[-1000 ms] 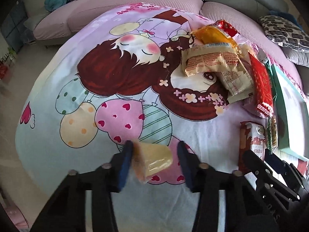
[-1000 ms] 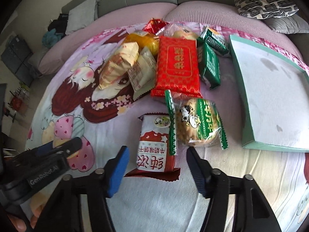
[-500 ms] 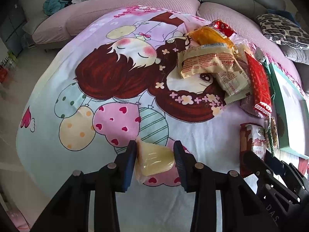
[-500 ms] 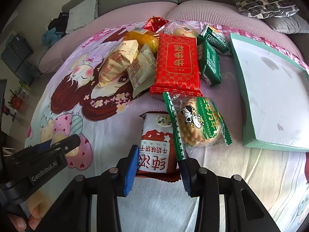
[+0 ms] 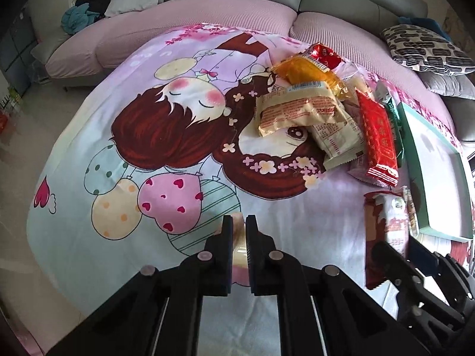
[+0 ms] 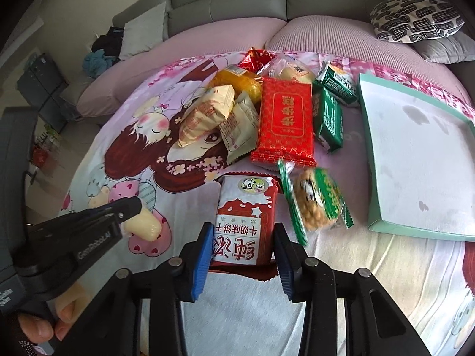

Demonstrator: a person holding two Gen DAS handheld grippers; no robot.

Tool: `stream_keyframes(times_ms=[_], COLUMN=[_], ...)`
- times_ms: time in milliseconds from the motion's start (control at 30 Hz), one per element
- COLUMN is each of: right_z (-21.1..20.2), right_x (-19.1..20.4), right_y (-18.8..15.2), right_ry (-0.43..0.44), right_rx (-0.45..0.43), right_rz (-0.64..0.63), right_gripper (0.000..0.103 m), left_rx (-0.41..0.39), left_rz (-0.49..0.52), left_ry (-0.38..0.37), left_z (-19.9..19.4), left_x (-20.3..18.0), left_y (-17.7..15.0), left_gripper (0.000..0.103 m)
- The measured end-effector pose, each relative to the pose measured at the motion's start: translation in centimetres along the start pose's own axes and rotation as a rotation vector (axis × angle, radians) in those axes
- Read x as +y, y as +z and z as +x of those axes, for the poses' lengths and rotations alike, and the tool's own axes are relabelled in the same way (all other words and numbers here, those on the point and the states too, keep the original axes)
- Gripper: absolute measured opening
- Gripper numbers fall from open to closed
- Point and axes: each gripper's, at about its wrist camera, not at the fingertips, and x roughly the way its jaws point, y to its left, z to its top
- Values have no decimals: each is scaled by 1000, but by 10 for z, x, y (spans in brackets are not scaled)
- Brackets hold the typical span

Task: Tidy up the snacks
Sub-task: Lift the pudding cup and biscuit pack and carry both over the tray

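My left gripper [image 5: 239, 228] is closing tight on a pale yellow wrapped snack [image 6: 144, 227]; only a sliver of the snack [image 5: 239, 252] shows between its jaws. Seen from the right wrist, the left gripper [image 6: 135, 207] holds it just above the cartoon bedsheet [image 5: 166, 136]. My right gripper [image 6: 243, 249] is shut on the near end of a red-and-white biscuit packet [image 6: 246, 216], with both blue pads pressed on its sides. That packet [image 5: 386, 231] and the right gripper [image 5: 403, 249] also show at the left wrist view's right edge.
A green cookie bag [image 6: 317, 204] lies blurred beside the held packet. Behind it are piled a red packet [image 6: 285, 121], green packets [image 6: 328, 118], beige packets [image 6: 207, 112] and an orange one [image 6: 234, 81]. A teal-rimmed tray [image 6: 415, 154] lies at right. Sofa cushions ring the bed.
The left jaws squeezed much tighter on the yellow snack. The right jaws closed from open onto the red-and-white packet and raised it slightly, and the green cookie bag shifted.
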Motion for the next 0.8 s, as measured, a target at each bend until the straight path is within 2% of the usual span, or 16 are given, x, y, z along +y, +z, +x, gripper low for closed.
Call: stream_keyframes(times_ms=[200,267,333,433,600,800], right_z=[4,9,13,16,15,15], right_x=[-3,-3,-5,-8,-8,-12], right_y=[-2,-4,-7,-10,-11,-13], right_ry=[3,0,-5,-11,-9,-5], right_rx=[25,45,63,80,78,86], right_rz=[1,3,7,16,17,28], right_gripper=[42,42,42,42,42,42], left_rx=[19,30,54,67,84,104], left_rz=[-63,-74,-74,-71,9,72], left_ry=[-39,-38,-31,-37,-19,68], left_z=[3,4,9,11,16,32], left_x=[12,13,13,13,-3,-13], left_y=[3,3,1,0,-5,-12], left_gripper=[10,22,46,47,47,45])
